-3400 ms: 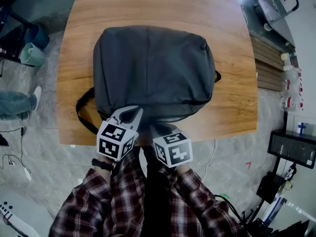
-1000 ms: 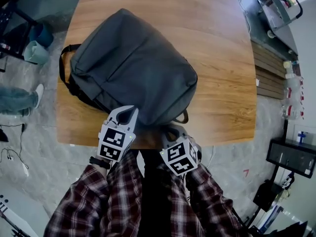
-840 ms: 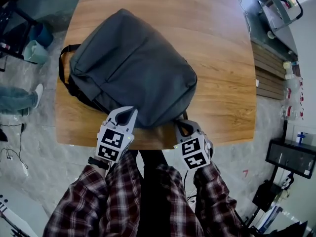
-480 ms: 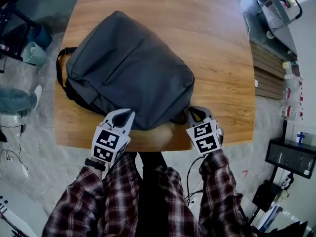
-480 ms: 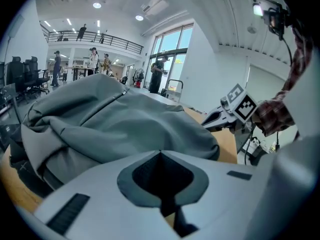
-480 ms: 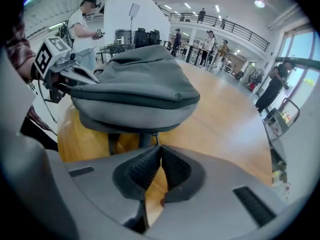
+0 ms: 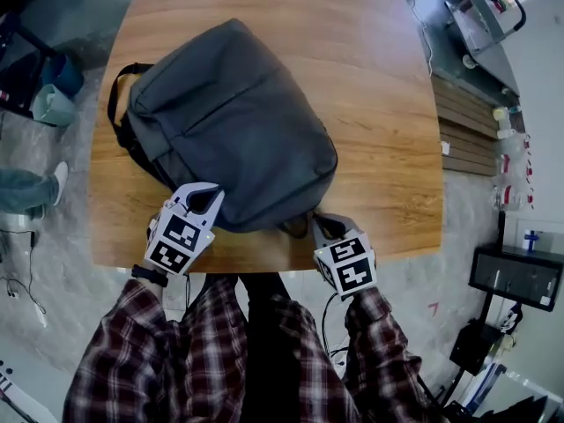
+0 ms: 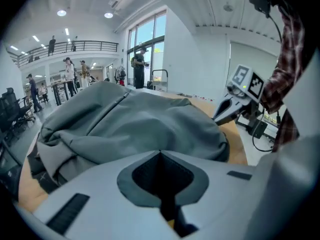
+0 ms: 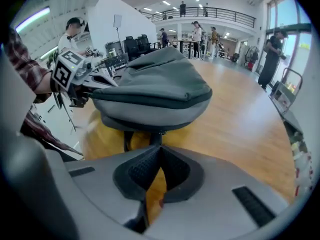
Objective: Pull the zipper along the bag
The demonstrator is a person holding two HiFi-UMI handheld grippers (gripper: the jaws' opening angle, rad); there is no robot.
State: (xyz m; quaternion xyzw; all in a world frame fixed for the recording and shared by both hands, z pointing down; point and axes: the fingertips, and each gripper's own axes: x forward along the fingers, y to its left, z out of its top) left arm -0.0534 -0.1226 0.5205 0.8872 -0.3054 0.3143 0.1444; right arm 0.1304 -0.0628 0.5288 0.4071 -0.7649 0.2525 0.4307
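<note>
A dark grey backpack point(image 7: 233, 122) lies slantwise on the wooden table point(image 7: 379, 104). My left gripper point(image 7: 210, 194) is at the bag's near left edge. In the left gripper view it point(image 8: 160, 153) is shut, tips pressed into the grey fabric point(image 8: 140, 119). My right gripper point(image 7: 320, 223) sits at the bag's near right corner. In the right gripper view its jaws point(image 9: 158, 146) meet at the tips on a short dark zipper pull point(image 9: 157, 136) hanging from the bag's lower rim point(image 9: 155, 89). The zipper track itself is hard to see.
A shoulder strap point(image 7: 119, 104) hangs over the table's left edge. The table's near edge point(image 7: 264, 258) runs just under both grippers. A slatted bench point(image 7: 463, 122) stands to the right, a teal bin point(image 7: 53, 104) and a person's leg point(image 7: 26, 188) to the left.
The backpack has been turned slantwise since the oldest frame and shifted a little left. My right gripper swung out right, then came back to the near corner. My left gripper drifted left.
</note>
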